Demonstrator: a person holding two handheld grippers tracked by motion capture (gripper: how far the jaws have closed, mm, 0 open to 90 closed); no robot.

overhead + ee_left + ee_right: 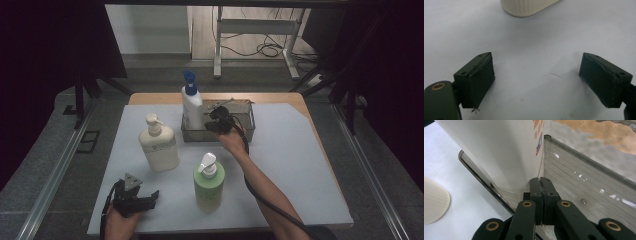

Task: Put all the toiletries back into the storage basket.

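Right gripper (542,185) stands inside the metal basket (192,135), jaws pressed together on nothing, just beside the white blue-capped bottle (191,102) standing in the basket's left end. Left gripper (536,80) rests well apart, nearer the person than the basket, jaws wide and empty.

There are three bottles: one white bottle with a blue cap (191,102), one cream pump bottle (158,145) and one green pump bottle with a white pump (209,184). There is one grey metal basket (245,131). There are two black grippers, the left gripper (150,198) and the right gripper (216,121)
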